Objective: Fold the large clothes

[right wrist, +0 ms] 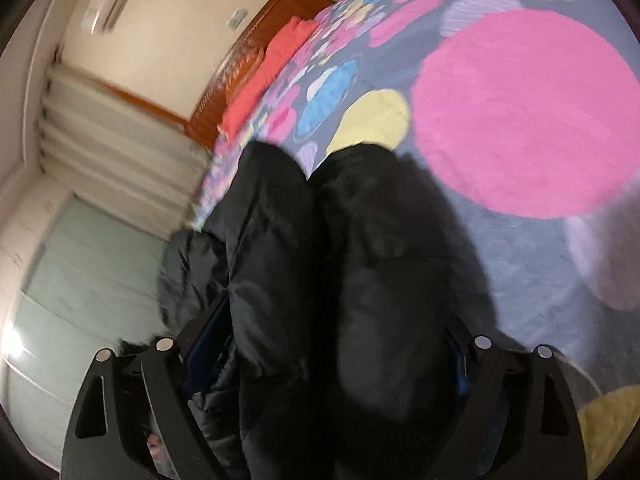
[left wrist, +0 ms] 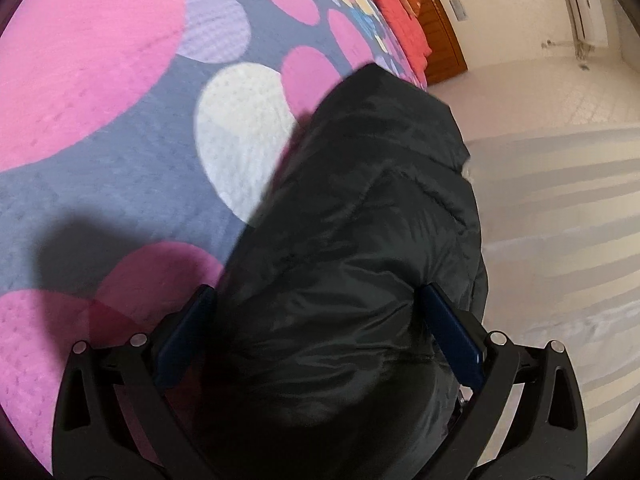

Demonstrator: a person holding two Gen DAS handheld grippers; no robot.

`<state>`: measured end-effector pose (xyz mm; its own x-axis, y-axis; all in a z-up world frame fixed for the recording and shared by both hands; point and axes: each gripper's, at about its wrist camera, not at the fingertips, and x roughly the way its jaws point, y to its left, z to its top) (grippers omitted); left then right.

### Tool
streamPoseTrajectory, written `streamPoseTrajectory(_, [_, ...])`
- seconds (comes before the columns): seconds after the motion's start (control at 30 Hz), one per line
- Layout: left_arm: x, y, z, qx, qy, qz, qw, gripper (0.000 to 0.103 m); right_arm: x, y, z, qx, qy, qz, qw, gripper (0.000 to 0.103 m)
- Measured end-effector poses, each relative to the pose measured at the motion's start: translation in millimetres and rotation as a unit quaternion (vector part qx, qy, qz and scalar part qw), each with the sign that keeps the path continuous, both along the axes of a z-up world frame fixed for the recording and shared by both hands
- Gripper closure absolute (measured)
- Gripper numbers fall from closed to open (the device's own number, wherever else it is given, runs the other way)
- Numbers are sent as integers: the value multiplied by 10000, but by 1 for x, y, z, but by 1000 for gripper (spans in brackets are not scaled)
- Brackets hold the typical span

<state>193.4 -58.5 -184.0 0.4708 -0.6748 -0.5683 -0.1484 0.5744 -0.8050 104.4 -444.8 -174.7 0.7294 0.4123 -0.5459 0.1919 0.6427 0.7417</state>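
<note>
Bedroom setting: a bedspread (left wrist: 132, 184) of grey-blue ground with large pink, white, lilac, blue and yellow ovals covers the bed and serves as the reference surface. Beyond its far end stand a wooden headboard (left wrist: 440, 28) and a red pillow (left wrist: 396, 12) lying against it. Off the bed's edge is pale floor; a wall-mounted air conditioner (right wrist: 116, 4) sits high on the wall, and pale curtains (right wrist: 112, 152) hang beside the bed.

Item under task: a black padded jacket (left wrist: 360, 240). It lies along the edge of the bedspread, part on the cover, part overhanging the bed's side.

Left gripper (left wrist: 320, 316): the jacket's bulk fills the gap between the two blue-faced fingers (left wrist: 452, 340). Both pads sit against the fabric, and the cloth bunches between them, so the jaws stand wide yet are clamped on the jacket. The garment runs forward from the jaws toward the headboard.

Right gripper (right wrist: 332, 344): two padded folds of the jacket (right wrist: 360, 260) lie side by side between the fingers (right wrist: 208, 340), rising over them and hiding most of the pads. The jaws are spread wide. Whether the pads press the fabric or merely flank it cannot be determined; this view is motion-blurred.
</note>
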Motion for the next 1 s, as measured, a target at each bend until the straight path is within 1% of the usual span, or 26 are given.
streamPoseTrajectory(0.03, [2, -5, 1, 28, -14, -129, 9999, 2, 4, 7, 1, -119, 60, 83, 9999, 17])
streamPoseTrajectory(0.07, [3, -9, 2, 82, -24, -231, 9997, 2, 5, 9, 1, -115, 78, 129, 9998, 18])
streamPoseTrajectory(0.1, [4, -11, 3, 142, -43, -296, 9995, 3, 7, 12, 0, -91, 122, 153, 9998, 24])
streamPoseTrajectory(0.13, [6, -13, 3, 170, -48, -315, 9993, 3, 9, 12, 0, -92, 157, 160, 9997, 32])
streamPoseTrajectory(0.17, [6, -13, 4, 173, -43, -325, 9993, 6, 10, 13, 0, -78, 166, 170, 9997, 36])
streamPoseTrajectory(0.23, [6, -14, 4, 162, -39, -346, 9993, 9, 8, 15, -1, 41, 101, 164, 9998, 48])
streamPoseTrajectory(0.33, [4, -15, 8, 183, -85, -386, 9991, 14, 2, 20, 0, 115, 11, 138, 9998, 57])
streamPoseTrajectory(0.4, [3, -15, 11, 208, -110, -394, 9989, 18, 4, 22, 2, 72, -32, 117, 9999, 60])
streamPoseTrajectory(0.5, [-2, -12, 14, 279, -153, -426, 9986, 20, -3, 21, 8, 40, -99, 81, 9999, 63])
streamPoseTrajectory(0.6, [-8, -8, 19, 332, -213, -444, 9982, 21, -8, 23, 8, 53, -173, 69, 9998, 65])
streamPoseTrajectory(0.73, [-5, 2, 28, 459, -267, -430, 9977, 21, -4, 30, 10, 71, -230, 114, 9996, 66])
streamPoseTrajectory(0.83, [-3, 15, 34, 503, -309, -365, 9976, 21, 7, 40, 9, 131, -260, 200, 9994, 66])
streamPoseTrajectory(1.0, [-1, 45, 44, 562, -372, -198, 9975, 21, 39, 64, 9, 322, -317, 406, 9982, 66])
